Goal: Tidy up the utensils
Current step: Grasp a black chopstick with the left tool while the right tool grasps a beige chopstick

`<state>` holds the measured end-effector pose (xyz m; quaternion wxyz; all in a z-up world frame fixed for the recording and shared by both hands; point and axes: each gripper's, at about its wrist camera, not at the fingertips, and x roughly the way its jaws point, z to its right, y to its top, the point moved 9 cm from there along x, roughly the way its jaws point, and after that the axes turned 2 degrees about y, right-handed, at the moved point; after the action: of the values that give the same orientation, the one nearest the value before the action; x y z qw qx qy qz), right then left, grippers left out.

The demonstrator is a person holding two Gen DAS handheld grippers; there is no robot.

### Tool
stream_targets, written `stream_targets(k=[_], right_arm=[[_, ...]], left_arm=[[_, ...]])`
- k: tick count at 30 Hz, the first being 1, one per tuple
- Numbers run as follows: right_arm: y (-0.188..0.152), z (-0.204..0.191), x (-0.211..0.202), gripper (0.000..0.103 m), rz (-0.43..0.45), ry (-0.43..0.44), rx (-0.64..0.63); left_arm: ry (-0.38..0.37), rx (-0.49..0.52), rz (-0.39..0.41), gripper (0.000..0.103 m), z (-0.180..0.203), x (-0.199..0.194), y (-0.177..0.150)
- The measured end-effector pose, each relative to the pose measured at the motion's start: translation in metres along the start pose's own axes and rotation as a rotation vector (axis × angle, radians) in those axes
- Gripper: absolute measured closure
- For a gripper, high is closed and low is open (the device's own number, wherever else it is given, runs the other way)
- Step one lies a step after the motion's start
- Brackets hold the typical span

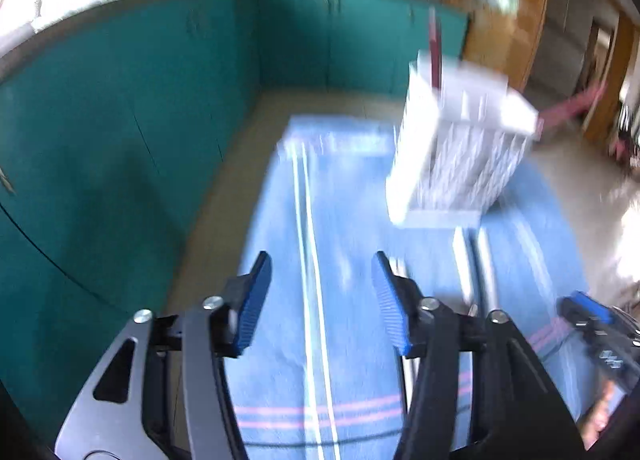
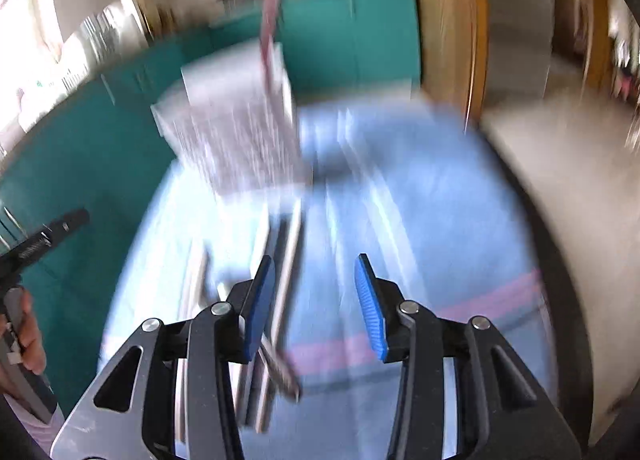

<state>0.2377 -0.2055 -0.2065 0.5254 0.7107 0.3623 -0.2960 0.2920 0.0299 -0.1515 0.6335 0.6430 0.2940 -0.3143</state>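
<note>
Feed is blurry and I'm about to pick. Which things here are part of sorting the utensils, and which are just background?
Job:
- white slotted caddy, a pink-handled item standing in it
- metal utensils lying on the blue cloth
- left gripper and right gripper, both open, empty

Background:
- teal cabinets
- wooden door frame

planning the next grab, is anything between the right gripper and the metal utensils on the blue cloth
Nothing visible does. The open right gripper hovers over the blurred metal utensils on the blue cloth; the white caddy stands beyond them.
</note>
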Motion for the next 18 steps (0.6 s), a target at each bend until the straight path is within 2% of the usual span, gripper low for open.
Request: stream_targets(k=[4, 10, 14, 16, 18], right_arm=[[0.0, -0.013, 0.029, 0.062, -0.037, -0.018, -0.009], [-0.011, -0.056, 0.038, 0.062, -0.065, -0.035, -0.2], [-0.022, -0.053, 0.051, 0.062, -0.1, -0.017, -0.171], [-0.015, -0.045, 0.048, 0.062, -0.084, -0.008, -0.128], [0.001, -0.033, 0.045, 0.062, -0.05, -0.037, -0.087]], left_arm=[[-0.01, 0.028, -0.066, 0.058, 0.011, 0.023, -0.023], [-0.01, 0.041, -0.101, 0.058, 0.014, 0.03, -0.039], [-0.015, 0.042, -0.124, 0.058, 0.01, 0.037, -0.05], [-0.017, 0.024, -0.135, 0.058, 0.008, 0.043, -0.05], [-0.026, 0.014, -0.135, 0.058, 0.01, 0.049, -0.045]])
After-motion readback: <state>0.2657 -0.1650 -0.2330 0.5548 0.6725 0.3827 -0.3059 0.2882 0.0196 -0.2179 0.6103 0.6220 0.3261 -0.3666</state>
